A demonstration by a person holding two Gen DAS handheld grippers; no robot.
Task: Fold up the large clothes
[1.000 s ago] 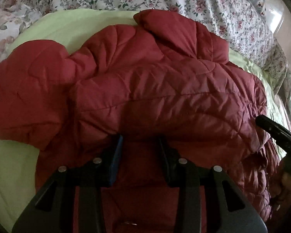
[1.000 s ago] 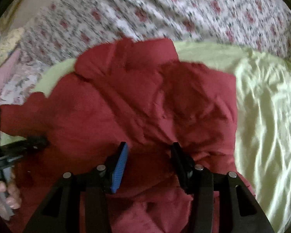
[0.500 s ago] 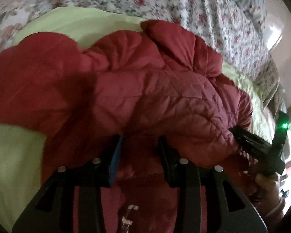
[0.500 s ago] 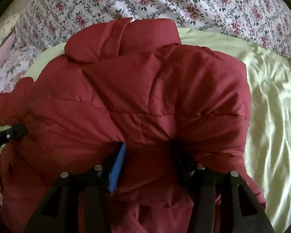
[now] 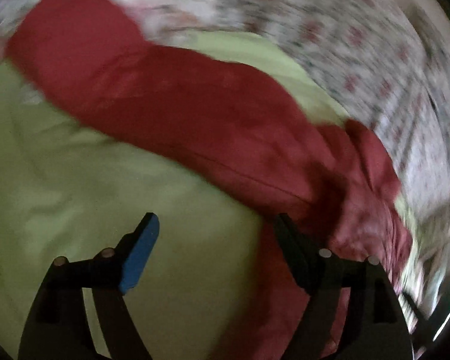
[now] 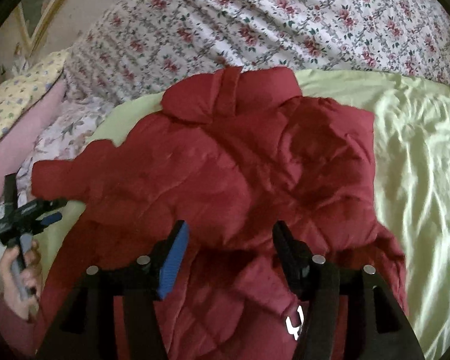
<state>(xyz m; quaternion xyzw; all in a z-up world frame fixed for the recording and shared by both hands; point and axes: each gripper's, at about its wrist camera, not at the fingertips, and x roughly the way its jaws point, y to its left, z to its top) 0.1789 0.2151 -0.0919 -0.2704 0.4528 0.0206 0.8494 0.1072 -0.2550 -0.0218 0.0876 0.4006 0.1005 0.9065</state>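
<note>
A dark red puffer jacket [image 6: 240, 174] lies on a pale green sheet [image 6: 420, 180], collar toward the far side. My right gripper [image 6: 230, 226] hovers over its near hem. Its jaws are opening, jacket fabric lies between them, and the pads do not press on it. In the blurred left wrist view one long red jacket sleeve [image 5: 171, 96] runs from upper left to lower right. My left gripper [image 5: 216, 222] is over bare sheet [image 5: 75, 180] with its jaws opening wide and nothing in them. Its right finger [image 5: 288, 240] sits at the jacket's edge. The right wrist view shows that left gripper [image 6: 60, 210] beside the sleeve, held by a hand [image 6: 21, 270].
A floral bedspread [image 6: 255, 24] covers the bed beyond the sheet. A pink pillow [image 6: 24, 138] and a yellow patterned pillow [image 6: 18, 96] lie at the far left, with a wall and a frame [image 6: 45, 6] behind. Bare green sheet spreads to the right of the jacket.
The left gripper has let go of the jacket's hem, opened wide and swung left over the green sheet. The right gripper's jaws have widened over the hem fold.
</note>
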